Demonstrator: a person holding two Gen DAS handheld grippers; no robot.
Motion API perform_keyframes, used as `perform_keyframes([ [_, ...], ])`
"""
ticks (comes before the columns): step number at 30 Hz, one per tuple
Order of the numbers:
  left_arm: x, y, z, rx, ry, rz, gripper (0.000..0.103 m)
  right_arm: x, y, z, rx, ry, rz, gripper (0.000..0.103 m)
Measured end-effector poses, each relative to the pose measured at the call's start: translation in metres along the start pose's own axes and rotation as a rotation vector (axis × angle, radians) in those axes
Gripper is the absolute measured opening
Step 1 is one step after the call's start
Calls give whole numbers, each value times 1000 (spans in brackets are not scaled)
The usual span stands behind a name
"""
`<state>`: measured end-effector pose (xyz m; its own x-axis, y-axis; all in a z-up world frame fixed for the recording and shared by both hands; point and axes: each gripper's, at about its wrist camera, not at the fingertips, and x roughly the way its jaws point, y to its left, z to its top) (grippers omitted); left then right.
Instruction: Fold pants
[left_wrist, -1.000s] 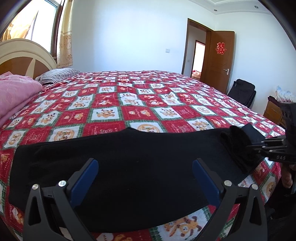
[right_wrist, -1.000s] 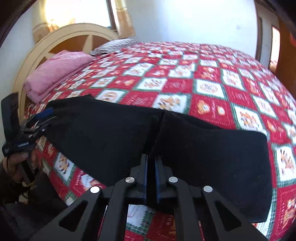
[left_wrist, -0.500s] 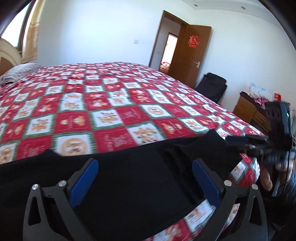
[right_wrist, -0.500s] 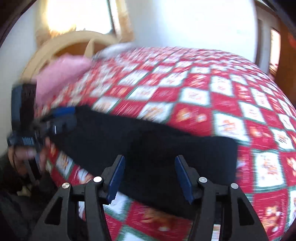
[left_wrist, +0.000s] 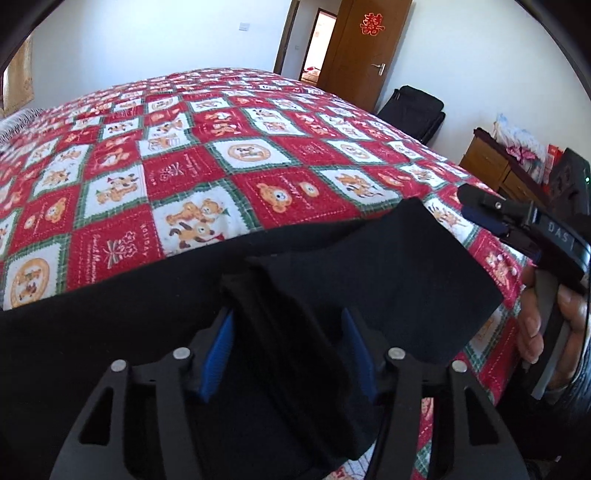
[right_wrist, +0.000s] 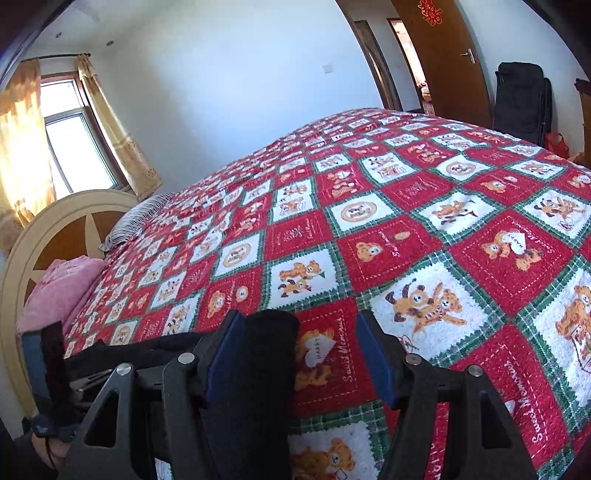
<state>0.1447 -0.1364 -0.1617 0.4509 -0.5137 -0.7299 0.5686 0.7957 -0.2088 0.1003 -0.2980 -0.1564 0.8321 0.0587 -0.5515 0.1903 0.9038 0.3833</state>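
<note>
Black pants (left_wrist: 388, 280) lie along the near edge of the red patchwork bed, with one end folded back over the rest. My left gripper (left_wrist: 291, 350) is open, its blue pads on either side of a raised fold of the cloth. My right gripper (right_wrist: 299, 350) is open too; the end of the pants (right_wrist: 266, 354) lies against its left finger. In the left wrist view the right gripper (left_wrist: 491, 218) hovers off the bed's right edge, beyond the folded end. The left gripper (right_wrist: 48, 369) shows at the far left of the right wrist view.
The quilted bedspread (right_wrist: 369, 206) stretches far beyond the pants. A pink blanket (right_wrist: 55, 291), a striped pillow (right_wrist: 136, 218) and the headboard (right_wrist: 51, 229) are at the bed's head. A wooden door (left_wrist: 358, 51), a black bag (left_wrist: 413, 110) and a wooden cabinet (left_wrist: 495, 166) stand past the bed.
My right gripper opened, let go of the pants' end and drew off to the right. My left gripper moved right along the pants and narrowed around the raised fold.
</note>
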Motion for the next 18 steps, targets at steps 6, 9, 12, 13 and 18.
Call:
perform_keyframes([
  [6, -14, 1, -1, -1, -23, -30, 13, 1, -8, -2, 35, -21, -29, 68],
  [9, -29, 6, 5, -19, -70, -40, 12, -4, -14, -1, 68, -51, -28, 69],
  [12, -54, 23, 10, -64, -98, -47, 12, -8, -13, -1, 65, -70, -27, 71],
  [13, -60, 28, 11, -78, -95, -29, 12, -8, -12, -2, 59, -71, -25, 71],
  [18, -76, 63, 4, -167, -95, 24, 12, -2, 6, -8, -6, -45, -4, 71],
])
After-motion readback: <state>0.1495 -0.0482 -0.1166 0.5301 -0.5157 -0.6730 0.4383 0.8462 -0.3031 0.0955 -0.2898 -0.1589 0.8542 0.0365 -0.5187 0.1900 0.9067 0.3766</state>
